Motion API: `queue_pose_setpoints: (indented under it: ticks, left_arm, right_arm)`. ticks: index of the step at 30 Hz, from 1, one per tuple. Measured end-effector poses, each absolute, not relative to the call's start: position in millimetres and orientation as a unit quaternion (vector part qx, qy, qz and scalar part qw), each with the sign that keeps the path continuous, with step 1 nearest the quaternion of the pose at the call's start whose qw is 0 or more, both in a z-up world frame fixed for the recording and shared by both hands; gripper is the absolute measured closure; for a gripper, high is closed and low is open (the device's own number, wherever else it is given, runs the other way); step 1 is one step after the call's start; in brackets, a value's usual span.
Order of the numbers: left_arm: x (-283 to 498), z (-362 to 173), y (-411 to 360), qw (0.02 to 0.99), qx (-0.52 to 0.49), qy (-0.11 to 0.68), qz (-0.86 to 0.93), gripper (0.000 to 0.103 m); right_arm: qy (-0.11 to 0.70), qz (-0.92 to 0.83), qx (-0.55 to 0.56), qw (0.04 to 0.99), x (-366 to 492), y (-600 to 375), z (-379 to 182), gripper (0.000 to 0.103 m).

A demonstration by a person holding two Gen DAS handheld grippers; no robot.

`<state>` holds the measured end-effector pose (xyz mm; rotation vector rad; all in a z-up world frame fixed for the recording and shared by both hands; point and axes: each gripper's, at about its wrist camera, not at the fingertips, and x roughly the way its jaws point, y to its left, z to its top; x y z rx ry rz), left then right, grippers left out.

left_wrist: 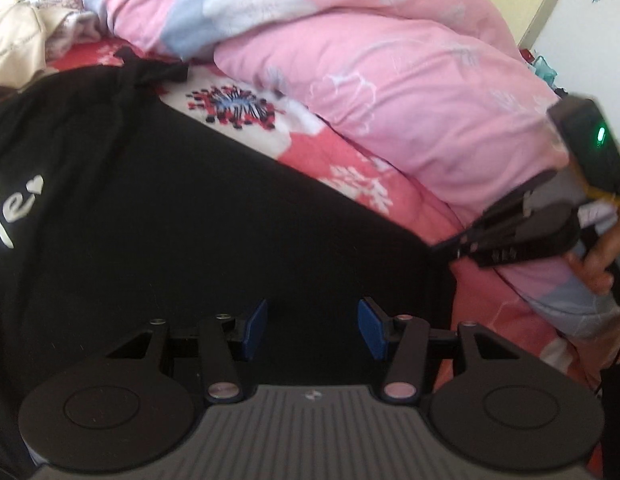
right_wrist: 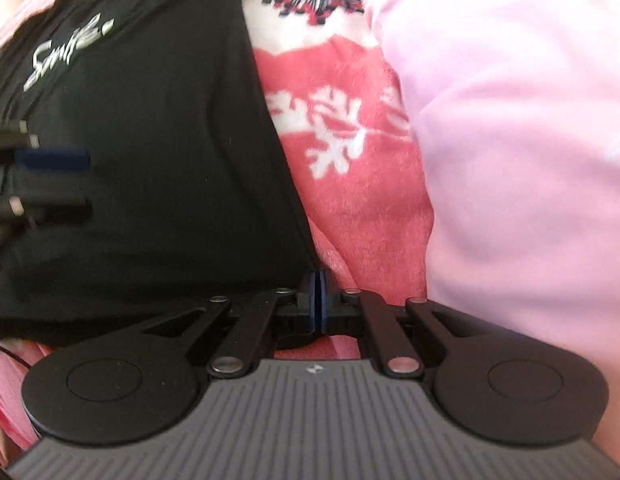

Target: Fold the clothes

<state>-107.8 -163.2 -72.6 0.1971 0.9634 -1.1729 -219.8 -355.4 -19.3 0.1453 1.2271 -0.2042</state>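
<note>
Shirt [left_wrist: 169,208], black, lies flat on the bed [left_wrist: 322,152]; the right hand-held gripper [right_wrist: 318,280] pinches shut at its hem corner, perhaps catching the blanket beneath too, while the left hand-held gripper [left_wrist: 312,326] hovers half open, empty.

Your left wrist camera looks forward and down along its fingers from just above the black shirt [left_wrist: 157,208], facing the pink quilt [left_wrist: 390,80]; your right gripper [left_wrist: 454,250] shows at its right edge. Your right wrist camera sits closer, steeply downward, at the shirt's edge on the red floral blanket [right_wrist: 350,184]. Both views share shirt, blanket flower print and quilt; the left gripper [right_wrist: 69,176] enters the right view's left edge.
</note>
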Motion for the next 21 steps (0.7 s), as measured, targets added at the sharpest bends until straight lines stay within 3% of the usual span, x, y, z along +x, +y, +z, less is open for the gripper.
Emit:
queue_pose_setpoints:
  ticks: [2, 4, 6, 9, 10, 11, 12, 14, 15, 21]
  left_arm:
    - [-116, -72, -159, 0.711, 0.094, 0.431, -0.547, 0.052]
    - [-128, -71, -157, 0.696, 0.101, 0.424, -0.57, 0.052]
    - [-141, -71, -156, 0.677, 0.109, 0.418, -0.596, 0.052]
    - [-167, -73, -163, 0.659, 0.145, 0.393, -0.625, 0.052]
    - [-175, -74, -166, 0.653, 0.156, 0.385, -0.634, 0.052]
    - [-179, -77, -170, 0.655, 0.162, 0.385, -0.63, 0.054]
    - [-182, -80, -173, 0.657, 0.168, 0.384, -0.627, 0.056]
    - [-184, -85, -179, 0.654, 0.168, 0.397, -0.622, 0.079]
    - [-184, -88, -180, 0.645, 0.162, 0.408, -0.625, 0.083]
    - [-188, -96, -188, 0.622, 0.172, 0.426, -0.634, 0.081]
  right_arm:
    - [0.56, -0.087, 0.069, 0.821, -222, -352, -7, 0.098]
    - [0.57, -0.073, 0.063, 0.816, -222, -349, -7, 0.084]
    - [0.587, -0.071, 0.062, 0.804, -222, -349, -18, 0.077]
    - [0.595, -0.062, 0.074, 0.798, -229, -350, -28, 0.082]
    - [0.594, -0.055, 0.071, 0.8, -229, -348, -27, 0.096]
    - [0.595, -0.051, 0.066, 0.799, -228, -345, -25, 0.099]
    - [0.597, -0.047, 0.059, 0.799, -228, -342, -22, 0.099]
    - [0.601, -0.047, 0.035, 0.797, -227, -337, -11, 0.1]
    - [0.604, -0.05, 0.034, 0.795, -227, -338, -5, 0.1]
    - [0.644, -0.063, 0.024, 0.762, -227, -337, -42, 0.099]
